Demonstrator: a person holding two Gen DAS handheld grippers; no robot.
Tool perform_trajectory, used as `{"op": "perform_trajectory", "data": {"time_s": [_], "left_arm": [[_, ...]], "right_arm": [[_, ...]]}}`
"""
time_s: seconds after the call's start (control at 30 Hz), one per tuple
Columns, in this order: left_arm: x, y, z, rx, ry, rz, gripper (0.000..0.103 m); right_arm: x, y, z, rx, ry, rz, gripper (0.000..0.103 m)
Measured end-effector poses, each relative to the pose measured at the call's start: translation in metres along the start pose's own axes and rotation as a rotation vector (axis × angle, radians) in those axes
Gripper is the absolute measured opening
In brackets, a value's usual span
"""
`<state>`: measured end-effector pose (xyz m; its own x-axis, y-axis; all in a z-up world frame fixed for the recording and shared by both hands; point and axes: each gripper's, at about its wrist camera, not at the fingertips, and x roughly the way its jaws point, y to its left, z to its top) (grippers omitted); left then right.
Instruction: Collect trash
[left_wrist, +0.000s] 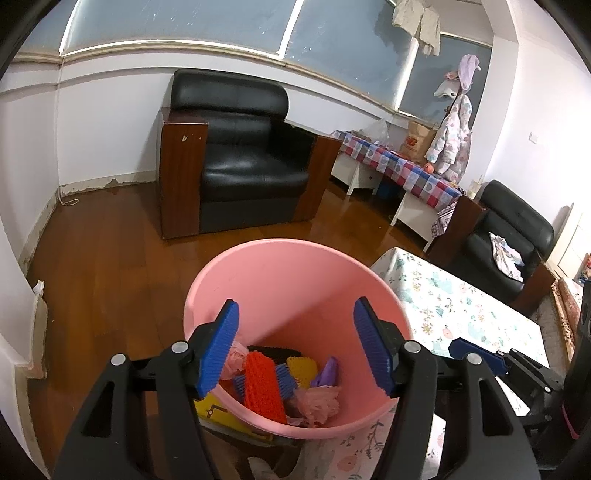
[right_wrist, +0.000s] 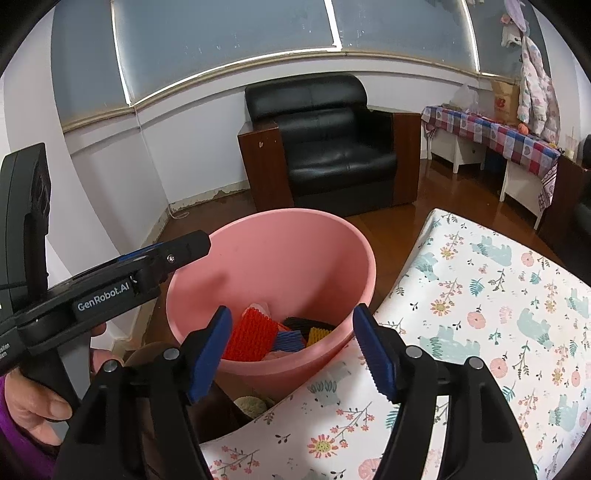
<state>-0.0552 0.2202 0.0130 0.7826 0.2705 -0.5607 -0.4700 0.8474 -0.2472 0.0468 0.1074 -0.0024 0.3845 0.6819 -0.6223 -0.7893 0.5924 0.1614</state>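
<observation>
Fingers (left_wrist: 221, 354) of the left gripper (left_wrist: 295, 347) are sitting wide apart, gripping nothing, hanging over the mouth of the pink bin (left_wrist: 280, 273). Right gripper (right_wrist: 295, 350) fingers (right_wrist: 373, 354) are also spread wide and holding nothing, hovering by the bin's near rim where it is meeting the desk edge. In the right wrist view the left gripper is reaching in from the left above the bin, with the person's hand (right_wrist: 33, 402) wrapping its handle.

Trash is lying inside the bin: an orange ridged pad (left_wrist: 263, 384), a blue ridged pad (left_wrist: 284, 380) beside it, a yellow pad (left_wrist: 303, 369), a black pad (left_wrist: 273, 351) behind, a purple clip-like piece (left_wrist: 327, 373) and crumpled pink wrappers (left_wrist: 317, 400).

Bin is standing just beside the desk (right_wrist: 480, 314), which is wearing a floral bear-print cloth. A yellow item (left_wrist: 218, 410) is peeking out under the bin's near side; what it is cannot be told.

Farther out, a black leather armchair (left_wrist: 236, 155) is sitting against the wall on the wooden floor (left_wrist: 110, 240), and a side table with a checked cloth (left_wrist: 399, 166) is standing to its right.
</observation>
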Motion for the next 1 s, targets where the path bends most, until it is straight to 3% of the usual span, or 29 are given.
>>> {"op": "perform_trajectory", "data": {"time_s": [0.17,0.43,1.0], "left_arm": [[-0.009,-0.004,0.001,0.003,-0.026,-0.038,0.074],[-0.021,-0.019,0.003,0.020,-0.062,-0.080,0.075],[-0.023,-0.048,0.002,0.061,-0.041,-0.092,0.075]], "right_arm": [[-0.014,0.000,-0.003,-0.008,-0.028,-0.007,0.069],[-0.031,-0.004,-0.006,-0.005,-0.057,-0.014,0.071],[-0.083,-0.034,-0.016,0.080,-0.158,-0.108,0.071]]}}
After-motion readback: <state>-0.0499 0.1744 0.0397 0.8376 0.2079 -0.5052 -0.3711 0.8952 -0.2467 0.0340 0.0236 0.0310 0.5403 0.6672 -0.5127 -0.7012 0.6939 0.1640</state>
